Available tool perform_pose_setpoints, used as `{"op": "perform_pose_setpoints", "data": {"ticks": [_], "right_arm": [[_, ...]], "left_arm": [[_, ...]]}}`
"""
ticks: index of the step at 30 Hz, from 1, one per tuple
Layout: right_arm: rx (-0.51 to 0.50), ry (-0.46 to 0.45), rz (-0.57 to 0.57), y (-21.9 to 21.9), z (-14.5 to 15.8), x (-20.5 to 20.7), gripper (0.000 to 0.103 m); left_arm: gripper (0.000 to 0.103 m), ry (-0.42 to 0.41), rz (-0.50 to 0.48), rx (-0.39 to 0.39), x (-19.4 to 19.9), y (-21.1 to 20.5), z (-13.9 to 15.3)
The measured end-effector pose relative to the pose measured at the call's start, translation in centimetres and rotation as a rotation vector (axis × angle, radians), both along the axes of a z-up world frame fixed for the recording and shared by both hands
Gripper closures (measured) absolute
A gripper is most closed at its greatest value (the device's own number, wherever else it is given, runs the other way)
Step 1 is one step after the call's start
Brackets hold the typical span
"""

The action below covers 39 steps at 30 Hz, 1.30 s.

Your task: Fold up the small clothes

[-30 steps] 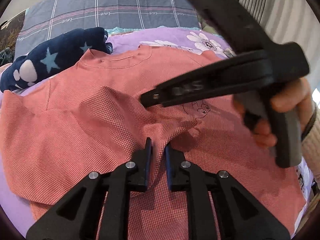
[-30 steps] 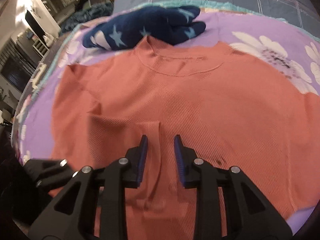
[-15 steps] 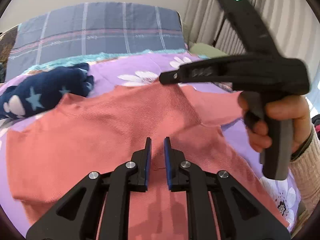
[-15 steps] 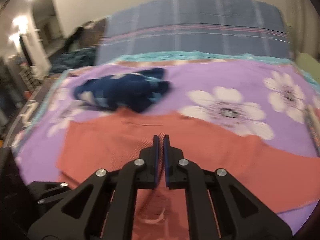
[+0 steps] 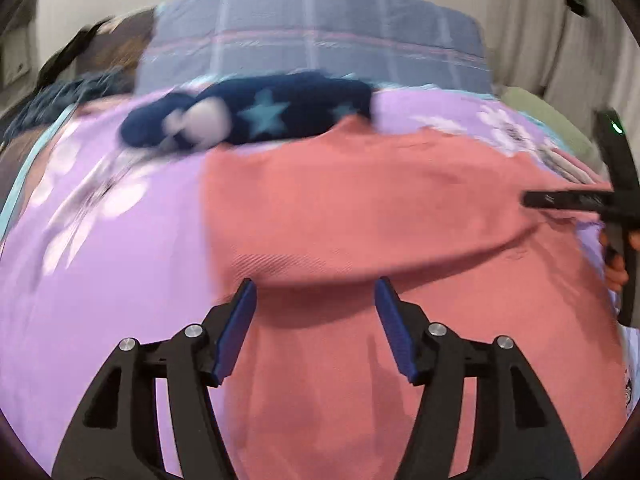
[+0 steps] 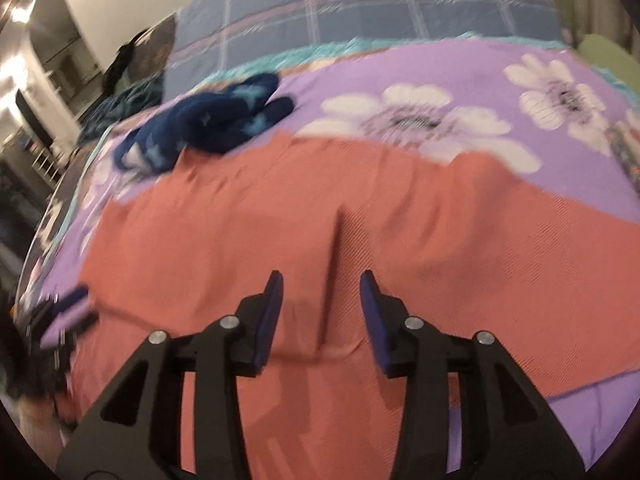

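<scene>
Left gripper (image 5: 316, 304): jaws opening, spread wide, blue pads clear of cloth. Nothing pinched. Below and between them lies the salmon-pink shirt (image 5: 360, 220), with a folded-over flap whose lower edge runs across just ahead of the fingertips, casting a shadow on the layer under it.

Right gripper (image 6: 322, 292): jaws opening too, a narrower gap, pads not pressing on anything. A raised crease of the same shirt (image 6: 280, 216) runs straight out from between the tips. The shirt's near hem passes under the jaws.

In the left wrist view the right gripper (image 5: 532, 200) shows at the far right, fingers seen side-on just over the shirt's right part; a hand (image 5: 618, 268) grips its handle. In the right wrist view the left gripper (image 6: 74, 304) is a blur at the lower left edge.

Shirt lies spread across a purple floral bedspread (image 5: 100, 240), which shows to the left of the left jaws and beyond the shirt.

Beyond the shirt, touching its far edge: a navy garment with pale stars (image 5: 256, 114), bunched up.

Farthest: a grey-blue plaid pillow (image 5: 316, 44), then the wall.
</scene>
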State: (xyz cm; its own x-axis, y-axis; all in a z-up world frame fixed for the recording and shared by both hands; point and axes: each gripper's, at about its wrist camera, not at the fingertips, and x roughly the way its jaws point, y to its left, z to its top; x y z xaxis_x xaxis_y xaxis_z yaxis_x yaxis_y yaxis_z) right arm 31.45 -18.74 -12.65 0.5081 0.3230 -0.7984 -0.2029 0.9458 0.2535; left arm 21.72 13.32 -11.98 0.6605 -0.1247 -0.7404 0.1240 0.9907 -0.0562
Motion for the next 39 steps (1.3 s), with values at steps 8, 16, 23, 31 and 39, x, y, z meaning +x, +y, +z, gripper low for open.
{"op": "perform_pose_setpoints", "data": {"ticks": [8,16,23,31,39], "right_arm": [[-0.140,-0.170,-0.047,2.4,2.9,-1.2,0.098],[-0.355,-0.064,-0.187,0.4,-0.7,0.0,0.093],[-0.292,-0.202,-0.173,2.9,3.2,-1.5,0.082],[-0.101,-0.160,0.243,15.1,5.2,1.7,0.081],[-0.145,-0.084,0.406,27.4,3.8,6.4,0.069]], "left_arm": [[0.037,0.031,0.142,0.113,2.4,3.2,-1.8],[0.030,-0.015,0.219,0.210,2.0,4.3,-1.7],[0.037,-0.043,0.121,0.209,-0.5,3.2,-0.8],[0.074,0.014,0.048,-0.115,1.1,4.8,-0.7],[0.066,0.048,0.060,-0.258,2.2,6.1,-3.2]]}}
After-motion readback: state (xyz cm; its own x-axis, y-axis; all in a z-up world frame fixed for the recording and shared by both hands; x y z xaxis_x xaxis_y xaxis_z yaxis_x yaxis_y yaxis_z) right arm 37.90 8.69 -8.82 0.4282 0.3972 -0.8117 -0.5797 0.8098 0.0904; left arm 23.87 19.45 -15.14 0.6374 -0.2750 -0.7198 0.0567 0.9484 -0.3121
